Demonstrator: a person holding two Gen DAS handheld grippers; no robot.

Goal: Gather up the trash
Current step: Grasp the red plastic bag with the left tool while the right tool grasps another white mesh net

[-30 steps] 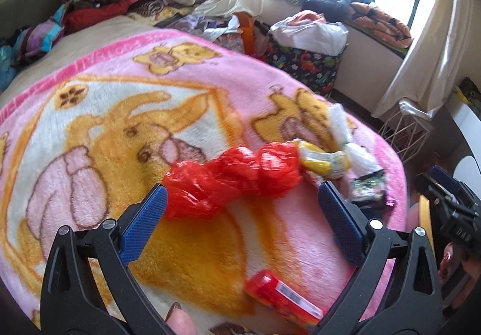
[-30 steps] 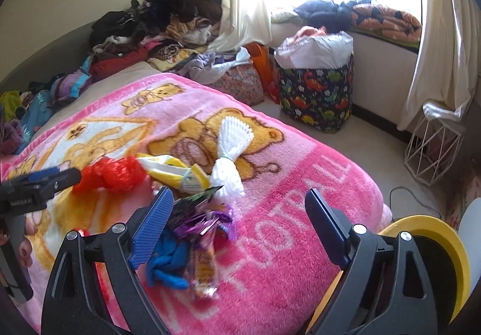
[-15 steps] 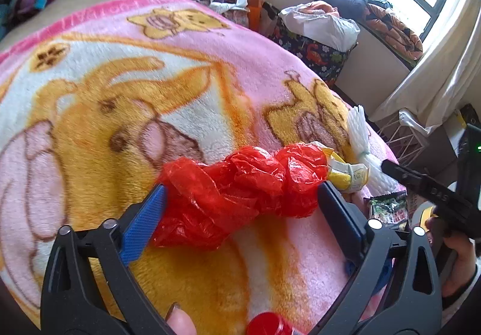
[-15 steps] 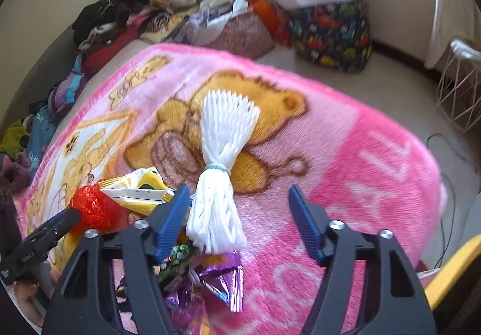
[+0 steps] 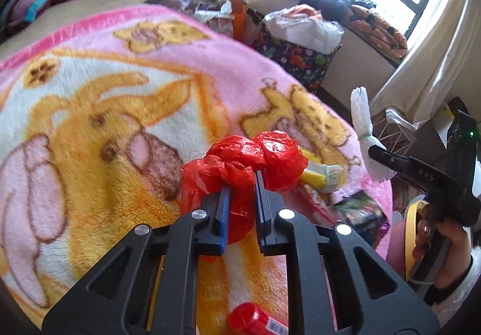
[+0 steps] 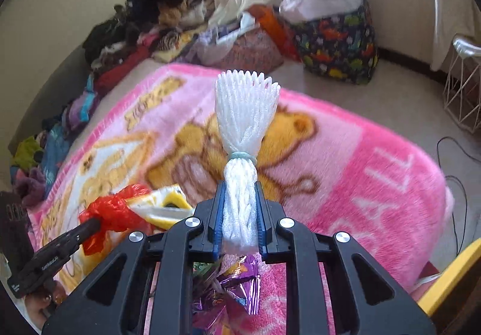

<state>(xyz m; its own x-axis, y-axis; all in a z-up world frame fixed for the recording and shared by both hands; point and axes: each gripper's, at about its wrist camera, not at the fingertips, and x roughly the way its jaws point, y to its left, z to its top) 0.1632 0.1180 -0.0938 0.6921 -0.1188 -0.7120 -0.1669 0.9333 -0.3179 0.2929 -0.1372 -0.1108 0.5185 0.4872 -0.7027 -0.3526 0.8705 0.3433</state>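
Note:
My left gripper (image 5: 242,181) is shut on a crumpled red plastic bag (image 5: 240,160), over the pink cartoon blanket (image 5: 105,94). My right gripper (image 6: 239,187) is shut on the lower end of a white foam net sleeve (image 6: 243,124) tied with a pale band, held upright above the blanket (image 6: 360,154). The sleeve also shows in the left wrist view (image 5: 365,130), and the red bag in the right wrist view (image 6: 114,211). A yellow wrapper (image 5: 321,174), a red tube (image 5: 255,321) and purple foil wrappers (image 6: 228,284) lie on the blanket.
A dinosaur-print bag (image 6: 336,40) stuffed with white plastic stands on the floor by the window wall. Piled clothes (image 6: 144,22) line the bed's far side. A white wire basket (image 6: 463,88) stands at right. A yellow rim (image 6: 451,278) is at lower right.
Both grippers have closed: the left on the red bag, the right on the white foam sleeve. The sleeve has been lifted off the blanket and stands upright.

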